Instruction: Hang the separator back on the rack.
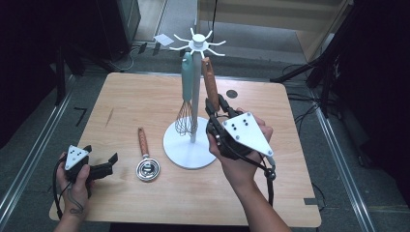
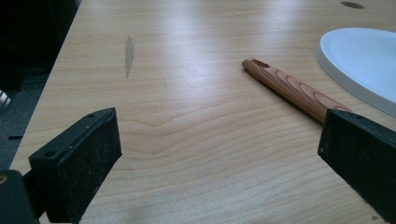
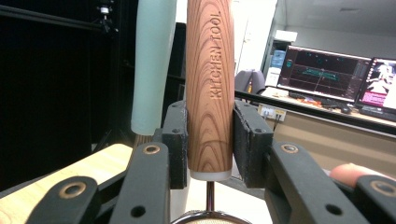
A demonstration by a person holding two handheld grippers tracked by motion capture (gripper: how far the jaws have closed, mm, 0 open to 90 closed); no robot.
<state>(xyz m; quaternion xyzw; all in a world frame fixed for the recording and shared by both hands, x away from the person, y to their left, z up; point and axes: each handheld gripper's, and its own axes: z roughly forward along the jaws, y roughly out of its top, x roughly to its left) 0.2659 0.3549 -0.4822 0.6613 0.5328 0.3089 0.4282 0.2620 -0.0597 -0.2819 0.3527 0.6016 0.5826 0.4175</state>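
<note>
Two grippers work over a wooden table (image 1: 145, 96) in the high view. The right gripper (image 1: 212, 110), held up in the person's right hand (image 1: 239, 159) at the middle of the table, points up and away, its jaws closed on the lower part of a wood-handled utensil (image 1: 210, 82) whose top reaches up to the white hook ring of the rack (image 1: 196, 96). The rack's round base (image 1: 181, 150) stands at the table's centre, and a teal-handled whisk (image 1: 186, 92) hangs from a hook just left of the pole, wires down. Near the base on its left lies a small strainer (image 1: 145, 162), wooden handle pointing far, metal bowl near. At the near left corner the left gripper (image 1: 109, 162) rests low in the left hand (image 1: 72, 181), its jaws apart and aimed right towards the strainer, holding nothing. In the left gripper view, both black pads (image 2: 79, 163) stand wide apart over bare tabletop; the strainer's wooden handle (image 2: 289, 88) lies ahead, running behind the right-hand pad, with the white base's rim (image 2: 355, 65) beyond at far right. In the right gripper view, the two pads (image 3: 175, 140) press on either side of the wooden handle (image 3: 210, 93), which stands upright between them and reads "KITCHEN TOOL"; a metal stem leaves its lower end. The teal whisk handle (image 3: 152, 65) hangs just beside it on the left.
</note>
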